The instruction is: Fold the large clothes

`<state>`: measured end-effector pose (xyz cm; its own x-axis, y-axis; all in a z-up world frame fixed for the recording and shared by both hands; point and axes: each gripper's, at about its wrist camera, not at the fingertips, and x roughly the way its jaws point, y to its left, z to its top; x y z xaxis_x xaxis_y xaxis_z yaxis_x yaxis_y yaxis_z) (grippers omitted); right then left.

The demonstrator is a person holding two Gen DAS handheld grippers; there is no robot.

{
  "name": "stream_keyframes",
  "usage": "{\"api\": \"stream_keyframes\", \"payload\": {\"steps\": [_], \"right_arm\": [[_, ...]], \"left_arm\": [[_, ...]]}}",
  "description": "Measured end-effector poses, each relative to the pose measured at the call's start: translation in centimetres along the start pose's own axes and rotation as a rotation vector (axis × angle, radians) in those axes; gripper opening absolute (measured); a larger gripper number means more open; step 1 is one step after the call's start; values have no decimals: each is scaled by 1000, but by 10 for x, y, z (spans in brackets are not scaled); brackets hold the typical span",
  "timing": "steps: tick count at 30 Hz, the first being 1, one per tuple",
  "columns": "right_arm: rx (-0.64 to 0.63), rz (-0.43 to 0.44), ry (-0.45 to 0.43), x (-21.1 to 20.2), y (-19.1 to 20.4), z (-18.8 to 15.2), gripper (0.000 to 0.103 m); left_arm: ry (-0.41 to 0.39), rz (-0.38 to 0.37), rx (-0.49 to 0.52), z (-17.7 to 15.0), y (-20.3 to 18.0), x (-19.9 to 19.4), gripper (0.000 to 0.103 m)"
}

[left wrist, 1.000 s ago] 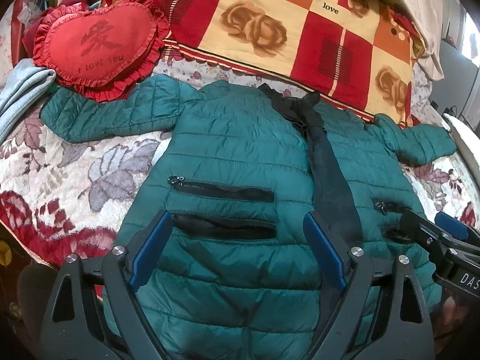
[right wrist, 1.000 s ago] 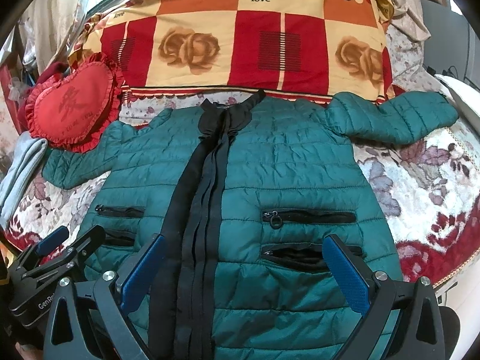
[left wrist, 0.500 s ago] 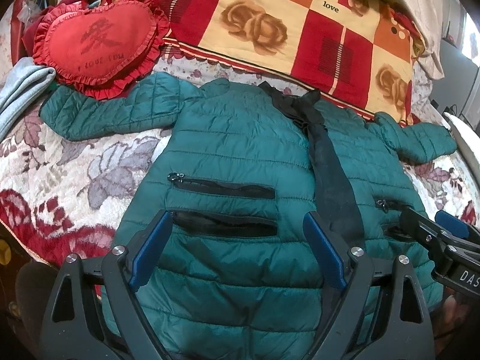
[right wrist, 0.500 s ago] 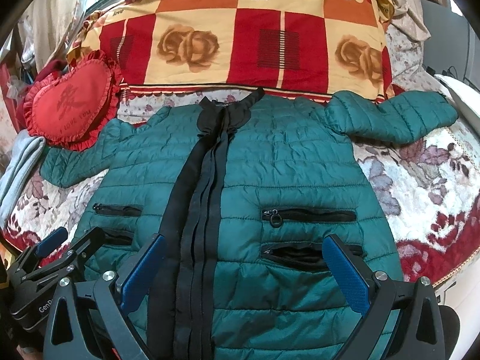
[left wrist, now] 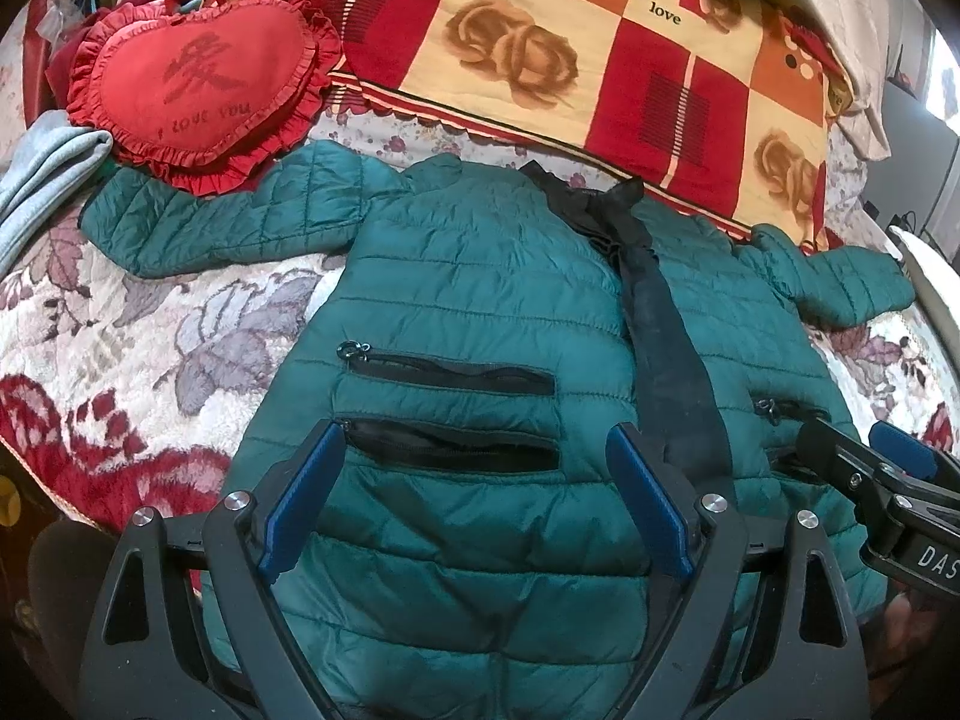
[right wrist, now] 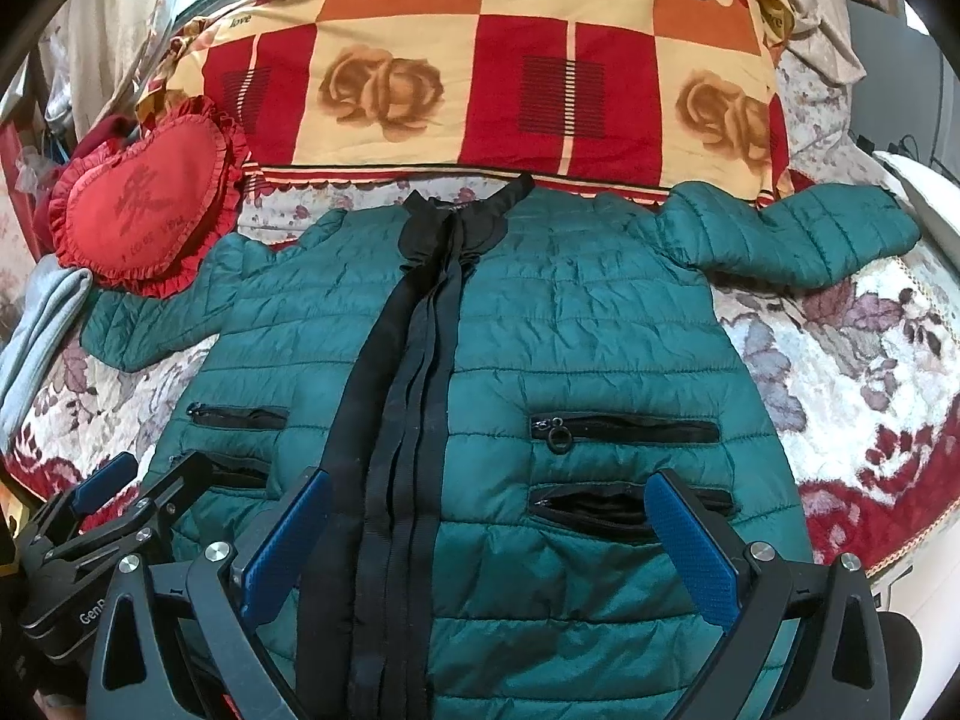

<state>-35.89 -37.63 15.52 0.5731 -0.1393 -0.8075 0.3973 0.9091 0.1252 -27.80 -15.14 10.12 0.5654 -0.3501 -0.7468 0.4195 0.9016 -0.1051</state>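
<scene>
The left gripper (left wrist: 474, 492) and right gripper (right wrist: 489, 540) are held wide apart in the jaws, nothing gripped, above the hem of a green jacket (right wrist: 576, 360). The jacket is spread flat, front up, on a flowered bedspread (right wrist: 840, 372), sleeves out, below a checked quilt (right wrist: 480, 72) and beside a heart pillow (left wrist: 192, 78).

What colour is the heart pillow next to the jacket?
The heart pillow is red, with a frilly red edge and darker writing. It shows best in the left wrist view.
</scene>
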Motion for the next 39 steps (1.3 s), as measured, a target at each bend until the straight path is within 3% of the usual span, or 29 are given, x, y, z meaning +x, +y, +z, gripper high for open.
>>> {"api": "stream_keyframes", "payload": {"steps": [39], "right_arm": [[-7, 50, 49, 18, 9, 11, 103]], "left_arm": [[-3, 20, -9, 4, 12, 7, 89]]}}
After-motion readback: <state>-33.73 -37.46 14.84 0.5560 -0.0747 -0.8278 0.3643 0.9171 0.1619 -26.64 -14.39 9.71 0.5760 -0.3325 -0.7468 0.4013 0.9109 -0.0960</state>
